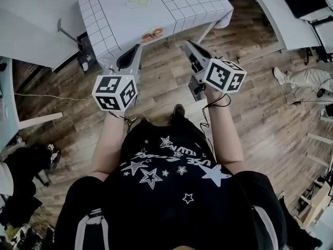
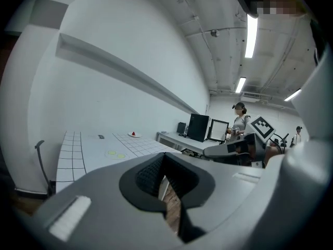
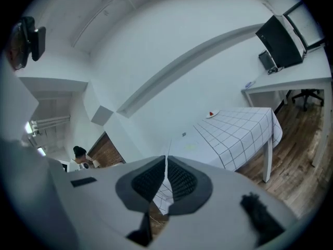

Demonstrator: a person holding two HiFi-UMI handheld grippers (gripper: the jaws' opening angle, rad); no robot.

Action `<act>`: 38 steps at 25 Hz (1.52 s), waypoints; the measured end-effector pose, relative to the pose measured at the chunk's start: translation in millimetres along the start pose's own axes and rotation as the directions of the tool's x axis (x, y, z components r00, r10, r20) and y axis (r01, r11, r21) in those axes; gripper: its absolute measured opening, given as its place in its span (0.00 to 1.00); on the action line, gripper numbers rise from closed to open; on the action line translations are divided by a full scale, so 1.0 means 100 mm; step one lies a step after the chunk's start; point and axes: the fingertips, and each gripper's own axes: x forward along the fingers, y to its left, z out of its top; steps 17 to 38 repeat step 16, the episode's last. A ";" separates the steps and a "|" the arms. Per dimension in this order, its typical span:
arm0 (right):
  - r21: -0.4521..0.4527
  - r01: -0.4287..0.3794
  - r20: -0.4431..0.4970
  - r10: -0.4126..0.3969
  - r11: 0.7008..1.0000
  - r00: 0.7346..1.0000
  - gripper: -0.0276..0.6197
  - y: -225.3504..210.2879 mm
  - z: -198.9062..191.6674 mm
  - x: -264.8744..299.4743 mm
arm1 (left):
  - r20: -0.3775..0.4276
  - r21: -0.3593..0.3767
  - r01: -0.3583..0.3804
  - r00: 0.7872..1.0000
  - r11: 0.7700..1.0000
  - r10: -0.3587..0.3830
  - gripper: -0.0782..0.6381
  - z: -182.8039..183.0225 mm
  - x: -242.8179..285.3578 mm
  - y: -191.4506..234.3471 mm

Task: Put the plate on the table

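left gripper [image 1: 136, 48]: held up in front of the person, pointing towards the table. In its own view the ribbed pads [image 2: 151, 175] are drawn together to a thin slit. Nothing is between them, and only wood floor shows behind.
right gripper [image 1: 187, 44]: beside the left one and a little apart from it, also aimed at the table. Its view shows the jaws closed to a hairline gap, holding nothing.
plate [image 1: 152, 35]: lies flat on the table top, close to the edge nearest the person in the head view, and neither gripper touches it. It carries something reddish-orange that is too small to identify. From the right gripper view it shows as a small pale dish with a red spot.
table [image 1: 99, 30]: covered by a white cloth that is gridded along its borders and plain in the middle. The cloth hangs down over the sides.
yellow-green discs [image 1: 138, 1]: two of them, side by side on the plain part of the cloth, well apart from the plate. They may be printed marks rather than objects.
floor [image 1: 260, 98]: brown wood planks below both grippers.
person: black shirt [image 1: 171, 176] with white stars, both forearms stretched forward.
background: in the left gripper view, dark monitors [image 2: 200, 127] stand on a desk, with another person [image 2: 239, 121] standing beside them.
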 end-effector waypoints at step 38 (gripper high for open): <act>-0.058 0.115 0.034 -0.113 0.992 0.993 0.08 0.89 -0.20 0.33 | -0.020 -0.022 0.114 0.993 0.993 -0.115 0.12 0.02 -0.63 0.56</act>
